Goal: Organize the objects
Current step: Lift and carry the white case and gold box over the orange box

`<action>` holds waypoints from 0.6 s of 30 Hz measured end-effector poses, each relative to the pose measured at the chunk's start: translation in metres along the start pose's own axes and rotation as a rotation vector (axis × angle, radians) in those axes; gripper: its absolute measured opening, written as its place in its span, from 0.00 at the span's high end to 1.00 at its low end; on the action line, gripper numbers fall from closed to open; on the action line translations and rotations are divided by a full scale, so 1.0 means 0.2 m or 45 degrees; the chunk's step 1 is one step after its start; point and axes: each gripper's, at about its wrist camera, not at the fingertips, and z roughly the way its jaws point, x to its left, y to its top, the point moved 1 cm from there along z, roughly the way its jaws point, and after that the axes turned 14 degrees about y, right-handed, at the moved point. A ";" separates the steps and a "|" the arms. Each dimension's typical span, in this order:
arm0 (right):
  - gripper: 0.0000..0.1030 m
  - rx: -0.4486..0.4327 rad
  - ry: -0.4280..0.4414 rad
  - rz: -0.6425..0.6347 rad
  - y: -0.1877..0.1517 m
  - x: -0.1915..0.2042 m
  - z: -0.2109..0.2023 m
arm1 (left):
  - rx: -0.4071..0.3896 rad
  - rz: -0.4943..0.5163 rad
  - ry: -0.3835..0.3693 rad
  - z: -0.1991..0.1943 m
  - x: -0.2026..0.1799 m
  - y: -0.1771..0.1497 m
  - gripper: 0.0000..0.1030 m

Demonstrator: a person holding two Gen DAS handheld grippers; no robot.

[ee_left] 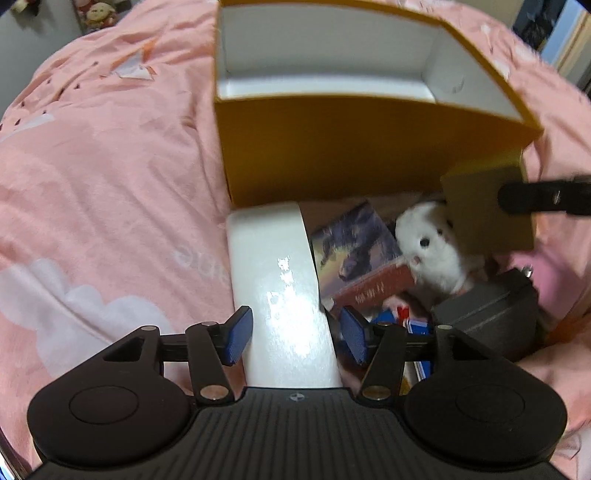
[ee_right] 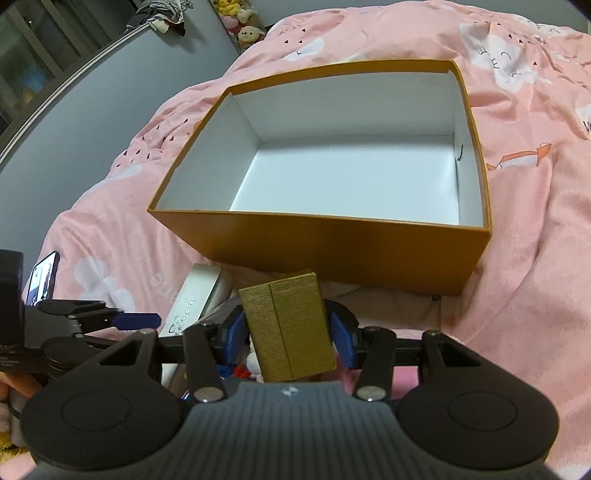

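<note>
An open orange box (ee_left: 332,158) (ee_right: 332,247) with a white, empty inside stands on the pink bedding. Just in front of it lies a pile of things. My left gripper (ee_left: 295,339) points down over a long white glossy box (ee_left: 280,277) (ee_right: 199,295). Its blue pads stand on either side of that box, with a gap at the right pad, so it is open. My right gripper (ee_right: 290,336) is shut on a small gold ribbed box (ee_right: 288,328) (ee_left: 487,210), held upright in front of the orange box's near wall. One of its fingers (ee_left: 535,197) shows in the left wrist view.
The pile holds a white plush animal (ee_left: 432,251), a book with a dark picture cover (ee_left: 354,251), a dark grey case (ee_left: 487,314) and some blue items. Pink bedding (ee_left: 110,184) surrounds everything. Plush toys (ee_right: 243,22) sit far back against a grey wall.
</note>
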 end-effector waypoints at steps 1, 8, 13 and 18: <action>0.50 0.000 0.005 -0.001 0.00 0.00 0.00 | 0.002 0.021 0.013 0.00 -0.01 -0.01 0.34; 0.50 0.008 0.016 -0.005 0.01 -0.01 0.02 | 0.077 -0.006 0.031 0.10 0.01 0.02 0.26; 0.50 0.010 0.014 0.015 0.01 -0.03 0.03 | 0.094 -0.058 0.014 0.16 0.03 0.02 0.27; 0.50 0.010 0.006 0.019 0.02 -0.03 0.03 | 0.073 -0.070 -0.003 0.15 0.05 0.00 0.32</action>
